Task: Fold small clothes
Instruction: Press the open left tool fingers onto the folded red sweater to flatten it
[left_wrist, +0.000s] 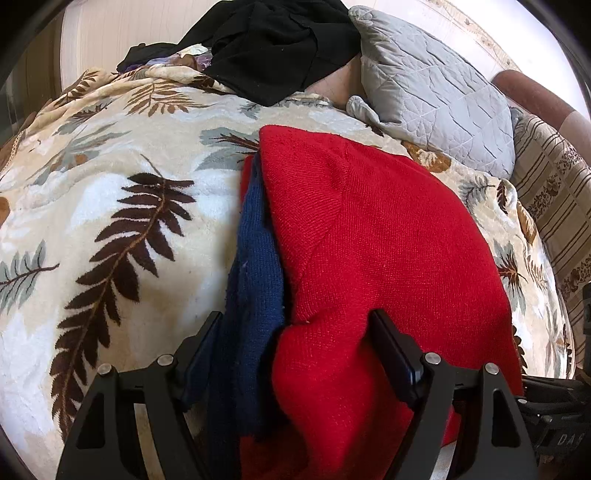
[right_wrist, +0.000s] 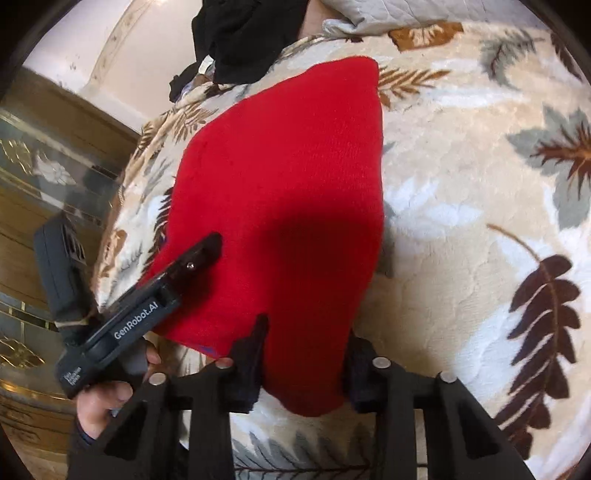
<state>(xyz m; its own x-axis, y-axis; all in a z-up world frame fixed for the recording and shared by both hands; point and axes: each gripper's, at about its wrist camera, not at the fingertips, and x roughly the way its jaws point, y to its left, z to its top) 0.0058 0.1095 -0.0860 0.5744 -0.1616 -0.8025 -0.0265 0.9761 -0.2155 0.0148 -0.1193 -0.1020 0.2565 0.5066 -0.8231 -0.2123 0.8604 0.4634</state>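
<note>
1. Red knitted garment (left_wrist: 369, 240): lies folded on a leaf-patterned blanket (left_wrist: 110, 203) covering the bed, its near end at the bed's near edge.
2. Blue knitted fabric (left_wrist: 255, 258): shows from under the left side of the red garment in the left wrist view.
3. Left tongs (left_wrist: 295, 321): jaws wide, one finger on the blue fabric, the other on the red knit; the pads do not pinch the cloth.
4. Right tongs (right_wrist: 306, 328): jaws narrow, standing on either side of the garment's near corner; whether the pads press on it cannot be told.
5. Hand (right_wrist: 99, 402): holds the left tool's grip in the right wrist view.
6. Black clothes (left_wrist: 273, 44) and grey quilted pillow (left_wrist: 436, 92): toward the bed's far edge, well apart from the red garment.
</note>
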